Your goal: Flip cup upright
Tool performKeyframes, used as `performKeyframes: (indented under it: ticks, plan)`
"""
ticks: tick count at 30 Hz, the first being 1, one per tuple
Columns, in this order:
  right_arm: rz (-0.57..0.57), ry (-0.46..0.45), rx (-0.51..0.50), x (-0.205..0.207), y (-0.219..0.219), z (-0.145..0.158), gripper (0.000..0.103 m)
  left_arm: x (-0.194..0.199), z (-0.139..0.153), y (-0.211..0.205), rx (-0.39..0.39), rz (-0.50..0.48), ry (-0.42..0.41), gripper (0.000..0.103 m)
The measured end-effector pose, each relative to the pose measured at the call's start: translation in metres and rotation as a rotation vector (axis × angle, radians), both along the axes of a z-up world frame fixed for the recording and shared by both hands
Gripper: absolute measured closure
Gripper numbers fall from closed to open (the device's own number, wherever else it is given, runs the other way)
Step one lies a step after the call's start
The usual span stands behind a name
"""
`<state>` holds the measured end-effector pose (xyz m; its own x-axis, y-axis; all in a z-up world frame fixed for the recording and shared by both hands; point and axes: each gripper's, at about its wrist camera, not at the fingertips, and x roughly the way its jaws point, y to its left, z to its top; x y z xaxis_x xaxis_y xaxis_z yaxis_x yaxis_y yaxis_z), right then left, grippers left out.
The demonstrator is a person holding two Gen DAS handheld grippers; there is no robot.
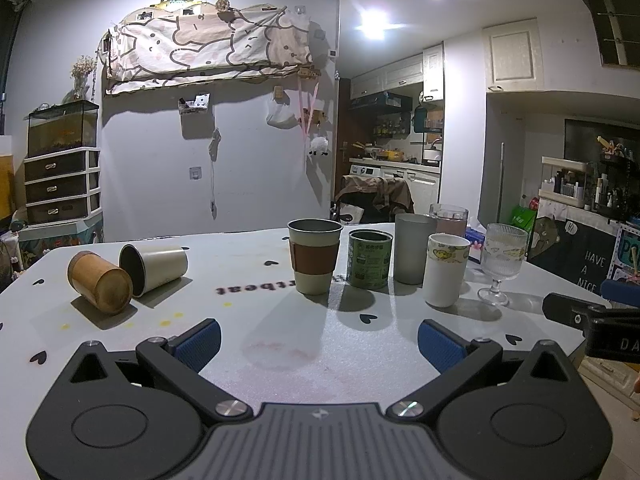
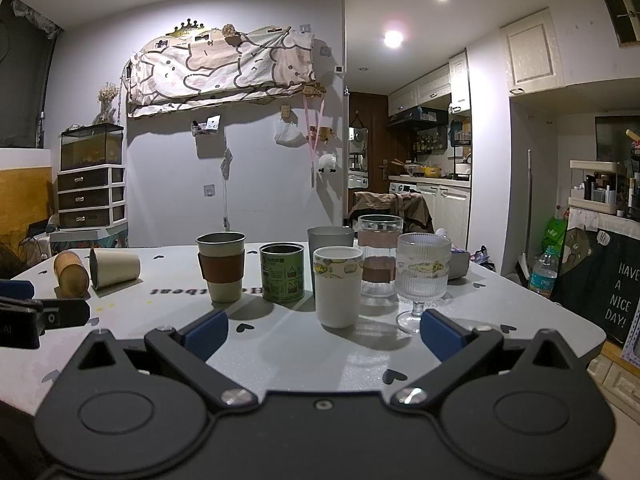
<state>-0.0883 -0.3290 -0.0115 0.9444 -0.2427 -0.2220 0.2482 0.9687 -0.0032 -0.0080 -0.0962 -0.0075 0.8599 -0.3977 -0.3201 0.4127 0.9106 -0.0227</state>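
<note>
Two cups lie on their sides at the table's left: a wooden cup (image 1: 100, 283) with its base toward me, and a cream cup (image 1: 154, 269) with its dark mouth facing left. Both also show in the right wrist view, the wooden cup (image 2: 71, 273) and the cream cup (image 2: 115, 268). My left gripper (image 1: 318, 344) is open and empty, low over the table's near side, right of the fallen cups. My right gripper (image 2: 324, 332) is open and empty in front of the upright cups. Its fingers also show at the left wrist view's right edge (image 1: 592, 320).
Upright on the white table (image 1: 248, 320): a cup with a brown sleeve (image 1: 314, 256), a green tin (image 1: 369, 258), a grey tumbler (image 1: 412, 248), a white cup (image 1: 446, 270), a ribbed stem glass (image 1: 500, 260) and a clear glass (image 2: 378, 256). The table edge runs at the right.
</note>
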Motion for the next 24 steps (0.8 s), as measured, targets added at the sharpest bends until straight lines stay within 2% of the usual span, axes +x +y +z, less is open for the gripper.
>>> performKeyframes:
  ticks: [24]
  plan:
    - [-0.001, 0.004, -0.002, 0.0009, 0.0009, 0.0001, 0.000, 0.0010, 0.0022, 0.0042, -0.001, 0.011, 0.004, 0.000]
